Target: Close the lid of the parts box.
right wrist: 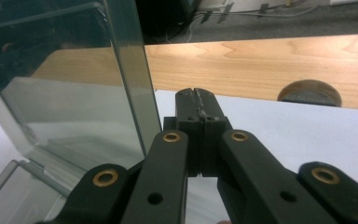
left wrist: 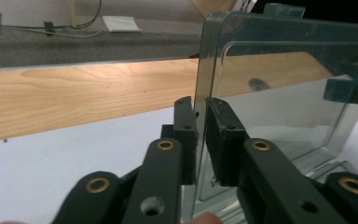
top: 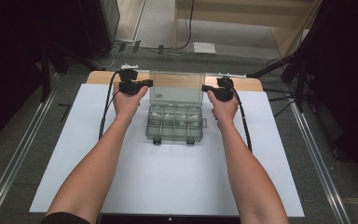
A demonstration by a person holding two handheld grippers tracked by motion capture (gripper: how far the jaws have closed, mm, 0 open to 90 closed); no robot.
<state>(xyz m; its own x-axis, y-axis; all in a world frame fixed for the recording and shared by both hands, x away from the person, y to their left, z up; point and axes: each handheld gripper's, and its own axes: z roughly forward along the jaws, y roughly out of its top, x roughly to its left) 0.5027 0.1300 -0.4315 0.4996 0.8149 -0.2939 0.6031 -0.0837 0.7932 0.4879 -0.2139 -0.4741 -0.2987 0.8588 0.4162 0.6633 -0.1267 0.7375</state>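
Clear compartment box (top: pixel 175 122) sits mid-sheet on the white mat (top: pixel 168 182), lid (top: pixel 176 88) swung up and standing near upright at the box's 12 o'clock edge. Left gripper (top: pixel 145 83) is at the lid's 9 o'clock edge; in the left gripper view the jaws straddle that edge with a small gap, pads (left wrist: pixel 190 140) not visibly pressing, so I read it as loose around the lid, not clamped. Right gripper (top: pixel 205 87) is at the lid's 3 o'clock side; in the right gripper view (right wrist: pixel 198 95) its jaws are together on nothing, with the lid edge (right wrist: pixel 135 79) just beside them at 10 o'clock. Judgement: opening step looks done or nearly so, lid up, both hands steadying or letting go. Tray has 2 rows of cells with pale contents, too small to identify. Next move likely calls for backing both grippers off sideways without tipping the lid forward, then the right opening up before going for a cell. Risk: lid falls shut if nudged.
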